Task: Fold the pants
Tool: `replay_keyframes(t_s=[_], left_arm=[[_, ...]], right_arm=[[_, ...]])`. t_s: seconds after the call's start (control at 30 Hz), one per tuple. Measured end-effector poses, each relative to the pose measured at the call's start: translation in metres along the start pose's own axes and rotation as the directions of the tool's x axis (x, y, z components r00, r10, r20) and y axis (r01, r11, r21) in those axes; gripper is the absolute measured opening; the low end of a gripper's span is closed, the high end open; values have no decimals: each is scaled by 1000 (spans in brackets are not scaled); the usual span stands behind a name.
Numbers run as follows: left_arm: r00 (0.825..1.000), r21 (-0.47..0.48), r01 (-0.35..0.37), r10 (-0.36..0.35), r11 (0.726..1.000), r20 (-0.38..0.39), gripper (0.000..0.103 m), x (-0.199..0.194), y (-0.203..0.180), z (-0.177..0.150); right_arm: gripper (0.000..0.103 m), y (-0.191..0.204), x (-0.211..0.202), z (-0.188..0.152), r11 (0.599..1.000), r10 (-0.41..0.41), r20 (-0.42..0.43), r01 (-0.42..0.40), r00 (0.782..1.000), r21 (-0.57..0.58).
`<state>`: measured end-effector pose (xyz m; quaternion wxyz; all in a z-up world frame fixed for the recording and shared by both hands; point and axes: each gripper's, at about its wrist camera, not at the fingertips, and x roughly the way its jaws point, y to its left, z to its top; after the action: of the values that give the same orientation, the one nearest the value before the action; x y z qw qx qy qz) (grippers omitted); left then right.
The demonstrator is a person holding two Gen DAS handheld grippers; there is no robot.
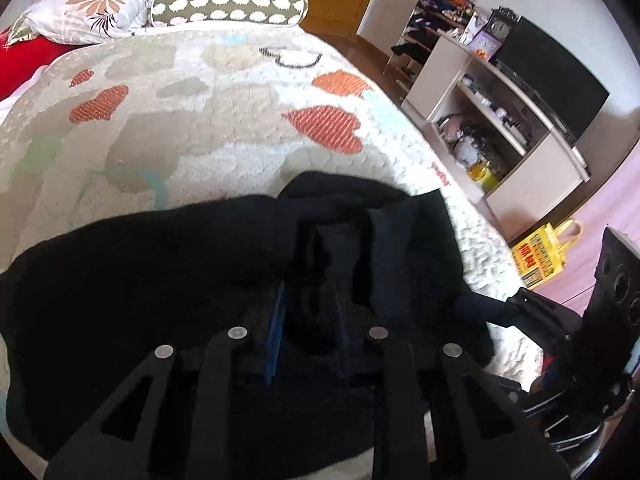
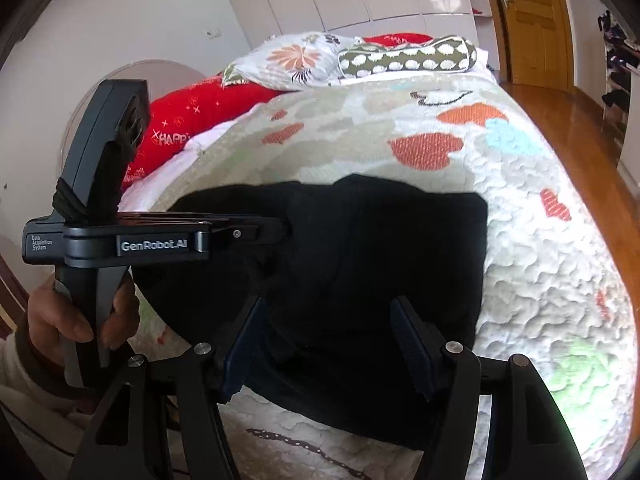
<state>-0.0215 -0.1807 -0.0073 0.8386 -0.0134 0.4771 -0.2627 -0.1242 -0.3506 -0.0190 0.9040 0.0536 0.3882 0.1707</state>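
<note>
Black pants (image 1: 160, 272) lie spread and partly bunched on the near end of a quilted bed. In the left wrist view my left gripper (image 1: 316, 280) has its jaws close together, with a raised fold of the black cloth pinched between the blue pads. The right wrist view shows the left gripper (image 2: 282, 227) coming in from the left and biting the left edge of the pants (image 2: 400, 240). My right gripper (image 2: 328, 320) hangs open and wide over the pants' near part, its pads apart from the cloth. The right gripper (image 1: 520, 308) also shows at the pants' right edge.
The quilt (image 1: 240, 120) with orange hearts stretches away to a floral pillow (image 1: 92, 4) and a spotted bolster (image 1: 228, 10). A TV shelf (image 1: 500, 120) and a yellow bag (image 1: 540, 256) stand right of the bed. A person's hand (image 2: 60, 320) holds the left gripper's handle.
</note>
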Motion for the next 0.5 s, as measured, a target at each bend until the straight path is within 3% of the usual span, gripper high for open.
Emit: replay_keyframes(t_s=[0.1,0.17,0.5], left_arm=[[1000,5,14,-14,1000,26,40,-9,-4,5],[999,16,23,-23,1000,39,44,-12,-10,7],[1000,41,-11,11,999,10,47,15,-25,8]], right_arm=[[66,-5,-4,0,1000,-18,-1,18,1000,10],[66,-10,-4,-1,999,-26,-2,26,1000,20],[66,-25,-2,-9,997,-46,-10,46,999,62]])
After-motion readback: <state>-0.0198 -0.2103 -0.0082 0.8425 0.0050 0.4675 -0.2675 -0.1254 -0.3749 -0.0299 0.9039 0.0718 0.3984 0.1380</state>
